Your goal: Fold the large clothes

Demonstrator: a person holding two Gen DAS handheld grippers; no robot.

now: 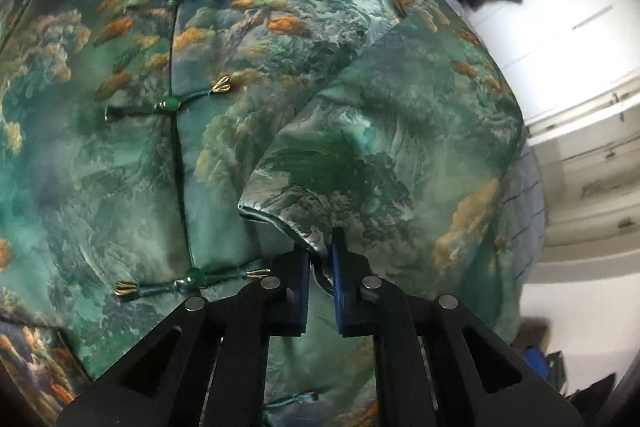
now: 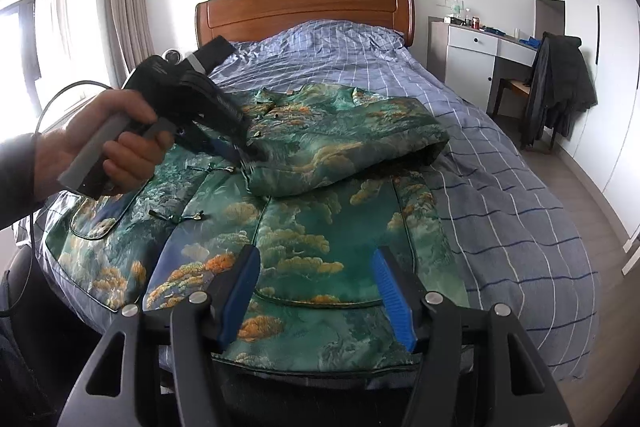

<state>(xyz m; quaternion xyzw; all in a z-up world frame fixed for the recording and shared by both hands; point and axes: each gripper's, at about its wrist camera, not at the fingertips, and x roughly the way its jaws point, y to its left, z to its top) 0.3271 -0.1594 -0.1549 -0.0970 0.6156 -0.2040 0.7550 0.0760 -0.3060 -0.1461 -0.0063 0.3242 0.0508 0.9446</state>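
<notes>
Green brocade jacket (image 2: 304, 227) with orange cloud print lies flat on the bed (image 2: 500, 195), front up, frog buttons down the middle. One sleeve (image 2: 344, 147) is folded across the chest. Its cuff edge sits between the left gripper (image 1: 320, 259) pads, which are closed on it; the fabric bunches in the narrow gap, though how much cloth is inside is hidden by the fingers. In the right wrist view that gripper's tips are motion-blurred over the cuff; the hand (image 2: 100, 147) on its handle is clear, the forearm cut off at the frame edge. Right gripper (image 2: 316, 291) hovers over the lower hem, jaws apart, nothing between them. Jacket's near hem is hidden behind its body. Blue checked duvet under everything, wooden headboard (image 2: 304, 7) beyond, dark coat on chair (image 2: 560, 83) at right.
</notes>
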